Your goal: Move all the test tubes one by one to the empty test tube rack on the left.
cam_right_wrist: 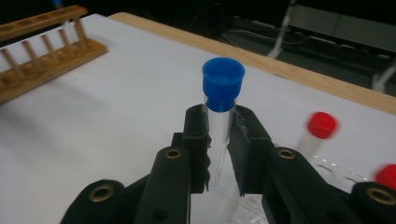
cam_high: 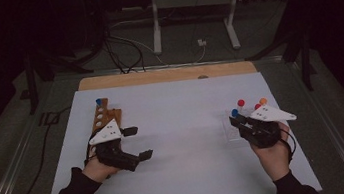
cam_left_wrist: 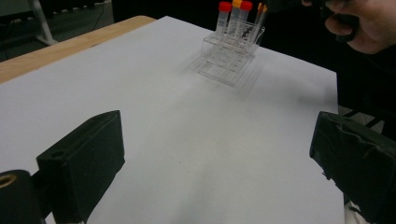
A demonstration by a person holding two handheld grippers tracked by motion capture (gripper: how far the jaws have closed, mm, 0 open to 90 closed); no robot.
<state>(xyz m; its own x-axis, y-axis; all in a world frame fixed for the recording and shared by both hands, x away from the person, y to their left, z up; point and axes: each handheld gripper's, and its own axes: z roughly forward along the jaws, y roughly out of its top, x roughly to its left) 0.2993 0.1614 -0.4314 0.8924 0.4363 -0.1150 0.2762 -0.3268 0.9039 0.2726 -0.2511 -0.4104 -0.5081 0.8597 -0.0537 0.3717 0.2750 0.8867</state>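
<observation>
The white surface [cam_high: 181, 141] carries two racks well apart: a wooden rack [cam_high: 104, 117] at the left, holding one blue-capped tube at its far end, and a clear plastic rack [cam_left_wrist: 231, 53] at the right, holding red- and orange-capped tubes. The right gripper [cam_right_wrist: 218, 140] has its jaws closed on a blue-capped test tube [cam_right_wrist: 220, 116], pinching the glass just below the cap; the tube stands nearly upright above the clear rack. The left gripper [cam_high: 134, 143] hangs just beside the wooden rack with its jaws wide apart and nothing between them.

Risks, as judged. The grip sits on smooth, narrow glass, so a tilt of the hand or a slack squeeze could let the tube slide down or swing between the pads. A red-capped tube [cam_right_wrist: 317, 133] stands close beside the held one; a sideways move made before the tube's lower end clears the rack could knock it or drag the light rack across the surface. If the tube is bound for the wooden rack, its holes are small, and a slanted approach could jam the tip on the rim.

Obstacles. The stretch of surface between the racks lies bare; the left gripper, close to the wooden rack, is the one thing near that path.
</observation>
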